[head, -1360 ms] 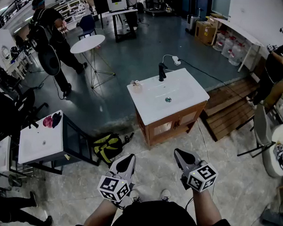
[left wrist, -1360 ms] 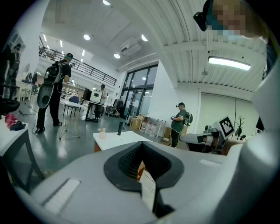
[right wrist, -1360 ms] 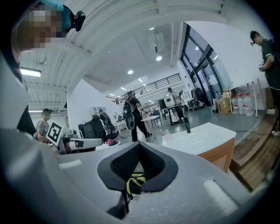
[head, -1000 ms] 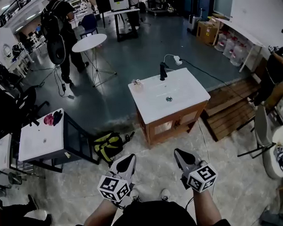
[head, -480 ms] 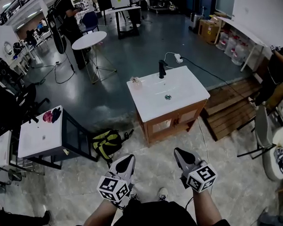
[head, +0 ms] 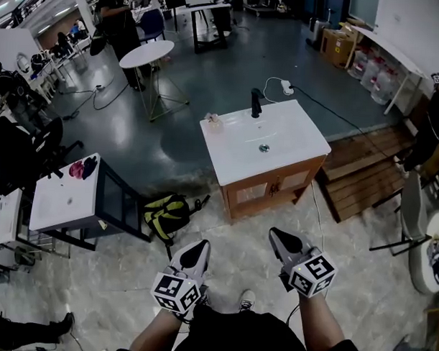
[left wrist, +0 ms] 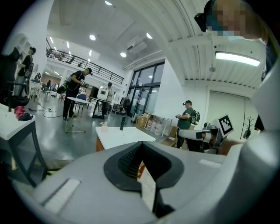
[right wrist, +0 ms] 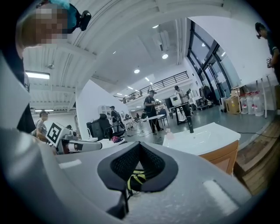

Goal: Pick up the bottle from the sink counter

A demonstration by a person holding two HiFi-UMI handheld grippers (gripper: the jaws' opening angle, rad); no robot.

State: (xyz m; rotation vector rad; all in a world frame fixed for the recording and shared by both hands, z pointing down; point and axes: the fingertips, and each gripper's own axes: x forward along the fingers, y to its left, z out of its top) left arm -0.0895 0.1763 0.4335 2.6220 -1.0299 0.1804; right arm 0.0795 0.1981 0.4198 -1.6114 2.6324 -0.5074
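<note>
Two grippers were held low before the body, well apart from the target: the left gripper (head: 195, 251) and the right gripper (head: 280, 238) each had the jaws pressed together on nothing, as both gripper views confirmed. The small pale bottle (head: 212, 120) stood upright at the far left corner of the white-topped wooden sink desk (head: 292, 158), near the black tap (head: 256, 104) but not touching it. It was seen also from the left gripper view (left wrist: 105, 127) and the right gripper view (right wrist: 168, 130).

We judged the step in hand to be the approach, with no reach yet begun. To do it well, we would first close on the desk, passing right of the yellow-and-black backpack (head: 166, 212) on the floor. The jaws should be spread wide before arrival, not over the bottle. The left gripper, on the bottle's side, seemed the better choice. It should come in level on the side away from the tap and take the body low enough that the light bottle does not tip.

Compared with the earlier frames, the grippers kept their place and their jaws remained together. The person in dark clothes (head: 118, 16) had walked from beside the round white table (head: 146, 55) toward the rear, and only one shoe (head: 247, 302) now showed below, suggesting a stride.
</note>
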